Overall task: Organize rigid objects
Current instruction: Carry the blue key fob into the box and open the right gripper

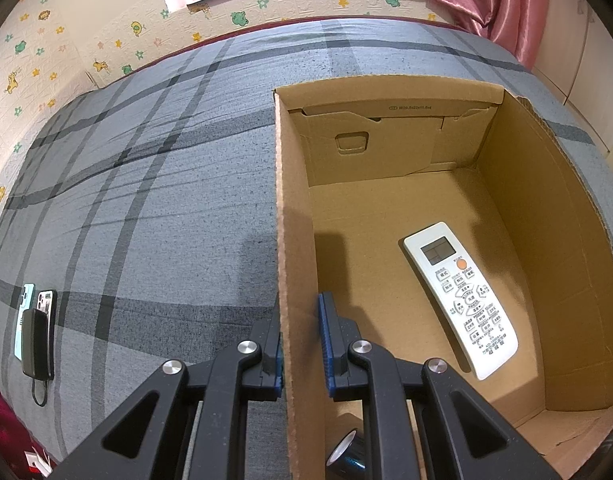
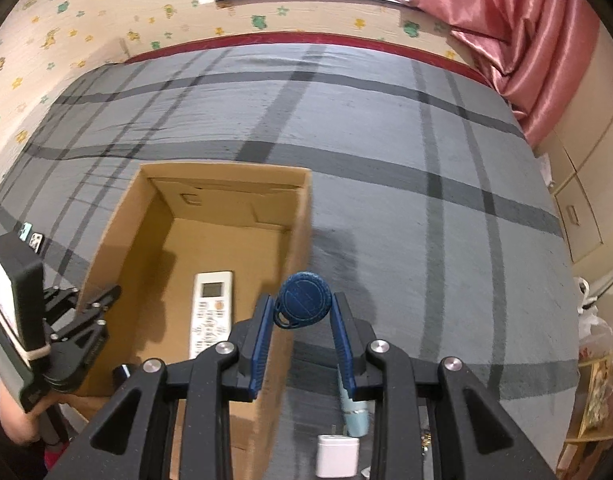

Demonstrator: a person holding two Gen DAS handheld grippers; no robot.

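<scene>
Right wrist view: my right gripper (image 2: 302,312) pinches a blue key fob (image 2: 304,299) by its round rim, just right of the cardboard box (image 2: 302,216). It's light, stiff, prob. slick plastic, so edges suit best. My left gripper (image 1: 302,332) clamps box's wall; remote (image 1: 462,300) lies inside box.

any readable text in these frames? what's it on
"W29.5x22x11.6x4", roughly, small and partly unsure: printed on the cardboard box inner flap.
Remote control: button labels and bottom print are there, too small to read.
Blue key fob: embossed marks, unreadable.
Nothing else legible.
</scene>
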